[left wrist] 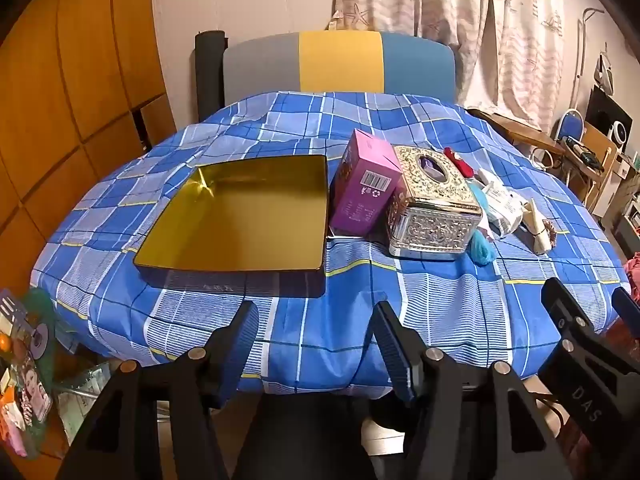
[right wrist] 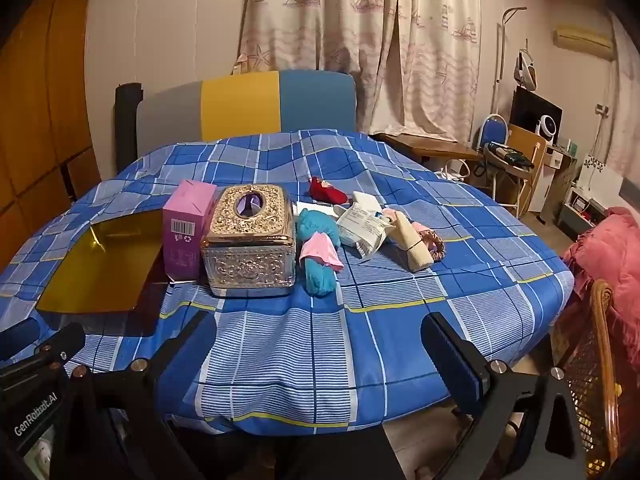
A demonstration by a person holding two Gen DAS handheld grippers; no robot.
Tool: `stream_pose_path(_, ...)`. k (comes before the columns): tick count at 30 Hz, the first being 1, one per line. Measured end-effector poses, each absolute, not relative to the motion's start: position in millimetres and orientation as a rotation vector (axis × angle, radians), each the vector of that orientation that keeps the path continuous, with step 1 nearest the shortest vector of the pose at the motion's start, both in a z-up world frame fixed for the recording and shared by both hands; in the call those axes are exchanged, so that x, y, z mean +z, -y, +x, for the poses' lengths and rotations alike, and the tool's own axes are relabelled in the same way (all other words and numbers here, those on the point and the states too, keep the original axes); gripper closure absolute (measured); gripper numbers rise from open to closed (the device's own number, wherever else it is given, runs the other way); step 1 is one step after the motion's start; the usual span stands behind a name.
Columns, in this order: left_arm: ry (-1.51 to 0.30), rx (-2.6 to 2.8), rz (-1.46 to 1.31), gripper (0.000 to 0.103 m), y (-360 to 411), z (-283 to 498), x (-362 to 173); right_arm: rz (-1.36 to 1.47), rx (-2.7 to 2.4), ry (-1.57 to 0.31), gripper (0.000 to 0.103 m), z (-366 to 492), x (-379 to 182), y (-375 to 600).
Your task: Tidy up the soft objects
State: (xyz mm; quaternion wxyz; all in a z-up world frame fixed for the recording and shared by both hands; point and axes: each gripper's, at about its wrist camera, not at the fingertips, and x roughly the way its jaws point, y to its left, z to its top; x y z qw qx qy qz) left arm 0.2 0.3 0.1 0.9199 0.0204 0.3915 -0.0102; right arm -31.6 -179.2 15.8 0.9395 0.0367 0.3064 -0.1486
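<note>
A blue plaid cloth, woven in ribbed stripes and thin yellow lines, is draping over a rounded table and sagging in soft folds at its near edge. Taking the ornate tissue box as the landmark: it is sitting near the middle of the cloth, a rounded rectangular casket of embossed silvery-gold metal with an oval opening in its lid.

To the left of the tissue box, past one other thing, an open shallow tin is lying flat, squarish with rounded corners and a smooth, glossy gold inside. Touching the tissue box's left side, a pink and purple cardboard carton is leaning, its barcode showing.

The soft things are all lying to the right of the tissue box. Just beside it, a teal knitted bundle is resting with a pink fabric piece draped across it. Further right, a crinkled white packet is lying, then a cream rolled cloth bound by a dark band, with a small frilly scrunchie at its far side. Behind these, a red fuzzy item is sitting.

Below the tissue box, at the near edge, the left gripper is hovering with ribbed blue pads parted and nothing between them. The right gripper is hovering likewise, spread wide and empty.
</note>
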Motion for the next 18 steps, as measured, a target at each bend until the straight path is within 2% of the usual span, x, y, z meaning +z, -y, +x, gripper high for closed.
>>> stream_pose_path(18, -0.816, -0.011, 0.055, 0.043, -2.1, 2.7, -4.7, 0.062, -0.312, -0.641, 0.000, -30.5, 13.5, 180.5)
